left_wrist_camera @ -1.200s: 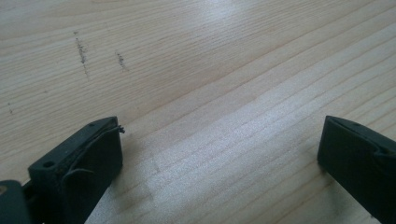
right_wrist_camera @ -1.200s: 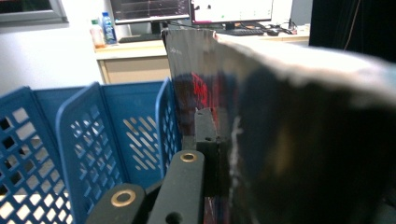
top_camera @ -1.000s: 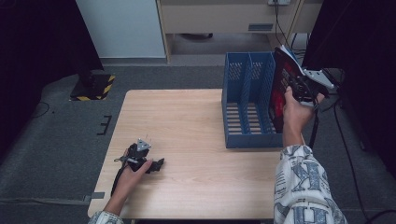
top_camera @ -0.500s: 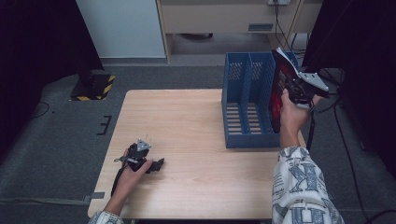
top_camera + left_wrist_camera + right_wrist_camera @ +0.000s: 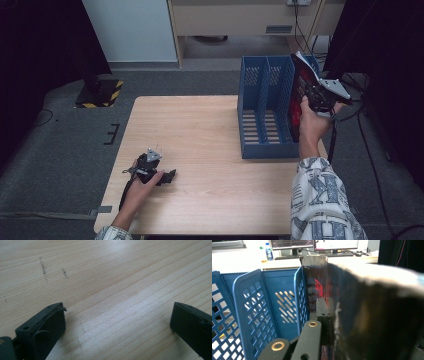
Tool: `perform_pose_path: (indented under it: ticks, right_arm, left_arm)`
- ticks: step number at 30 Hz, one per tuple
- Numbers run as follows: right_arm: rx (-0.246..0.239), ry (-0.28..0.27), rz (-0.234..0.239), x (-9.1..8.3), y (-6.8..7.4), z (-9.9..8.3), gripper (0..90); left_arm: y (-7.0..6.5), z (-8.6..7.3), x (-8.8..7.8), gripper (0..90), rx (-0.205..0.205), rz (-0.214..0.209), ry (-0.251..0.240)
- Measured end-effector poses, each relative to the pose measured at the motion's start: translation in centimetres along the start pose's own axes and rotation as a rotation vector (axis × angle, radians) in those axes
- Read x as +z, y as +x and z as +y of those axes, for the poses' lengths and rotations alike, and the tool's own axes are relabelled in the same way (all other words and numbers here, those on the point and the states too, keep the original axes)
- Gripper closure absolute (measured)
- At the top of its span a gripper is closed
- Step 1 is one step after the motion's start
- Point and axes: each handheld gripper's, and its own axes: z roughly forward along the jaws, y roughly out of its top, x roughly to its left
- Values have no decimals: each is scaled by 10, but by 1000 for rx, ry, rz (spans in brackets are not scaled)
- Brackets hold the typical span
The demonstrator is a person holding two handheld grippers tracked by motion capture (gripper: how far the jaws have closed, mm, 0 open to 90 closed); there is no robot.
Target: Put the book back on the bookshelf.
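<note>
Above the blue plastic file rack's [image 5: 265, 107] right edge, right gripper [image 5: 311, 97] clamped on glossy dark red-printed book [image 5: 299, 95], lifted higher than before, long axis steeply upright, top leaning away, left gripper [image 5: 167, 176] apart on wooden surface [image 5: 200, 130].

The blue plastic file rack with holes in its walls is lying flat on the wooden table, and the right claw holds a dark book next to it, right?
Not flat: the blue plastic file rack stands upright on the wooden table, as the high view shows. The right claw does hold the dark book beside it.

The book's [image 5: 367, 315] dark cover bears red lettering (too blurred to read).
</note>
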Motion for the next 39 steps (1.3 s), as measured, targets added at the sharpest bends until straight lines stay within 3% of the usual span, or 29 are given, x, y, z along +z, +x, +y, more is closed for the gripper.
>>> perform_pose_path:
  ticks: [14,25,30,39]
  right_arm:
    - [-32,-12,1,2,-6,-2,871]
    - [-24,-13,-15,2,-17,-3,870]
    - [-36,-16,-13,3,-16,-4,870]
    - [-9,-22,9,2,-12,-18,867]
  left_arm:
    - [0,0,0,0,-2,3,1]
    - [-1,1,1,0,-10,8,-1]
    - [-1,1,1,0,-10,9,0]
    - [-1,2,2,0,-6,6,1]
